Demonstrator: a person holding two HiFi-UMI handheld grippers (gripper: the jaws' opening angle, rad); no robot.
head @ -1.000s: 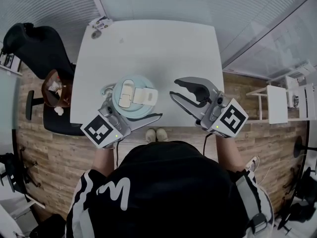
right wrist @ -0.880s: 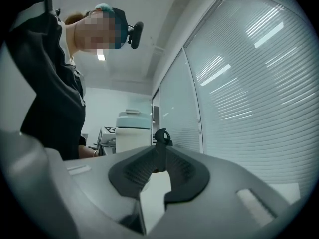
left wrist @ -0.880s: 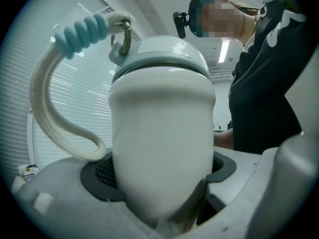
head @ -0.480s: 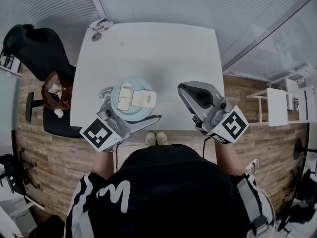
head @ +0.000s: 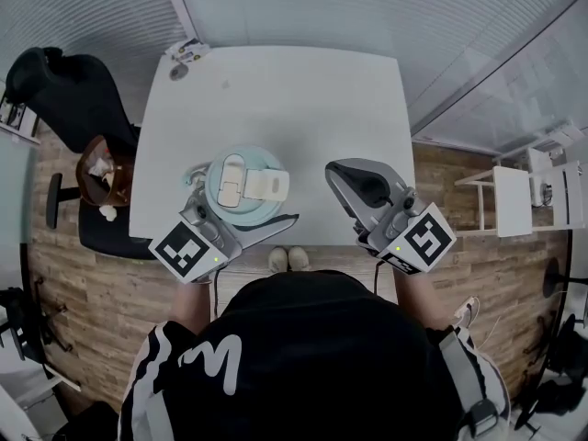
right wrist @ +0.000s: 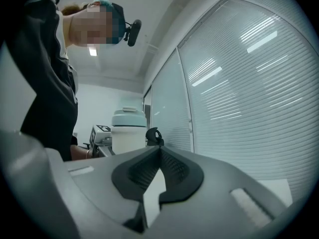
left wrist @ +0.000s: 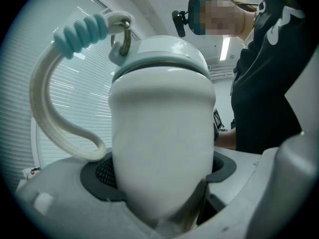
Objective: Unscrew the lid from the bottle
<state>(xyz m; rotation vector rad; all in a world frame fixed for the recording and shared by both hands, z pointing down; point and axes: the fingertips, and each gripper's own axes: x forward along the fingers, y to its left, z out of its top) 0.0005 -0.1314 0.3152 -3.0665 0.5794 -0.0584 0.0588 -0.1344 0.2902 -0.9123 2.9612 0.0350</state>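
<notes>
Left gripper (head: 246, 197) pinches the white bottle (left wrist: 162, 143) low on its body, both pads pressing its sides, and I hold it upright at the near edge of the white table (head: 294, 99). The pale green lid (left wrist: 164, 54) is still on top, with a cord loop (left wrist: 45, 98) hooked to it. Right gripper (head: 337, 174), jaws pressed together on nothing, hovers to the bottle's right, clear of it.

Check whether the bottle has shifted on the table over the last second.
No. The bottle still stands by the near edge of the table, clamped in the left gripper.
</notes>
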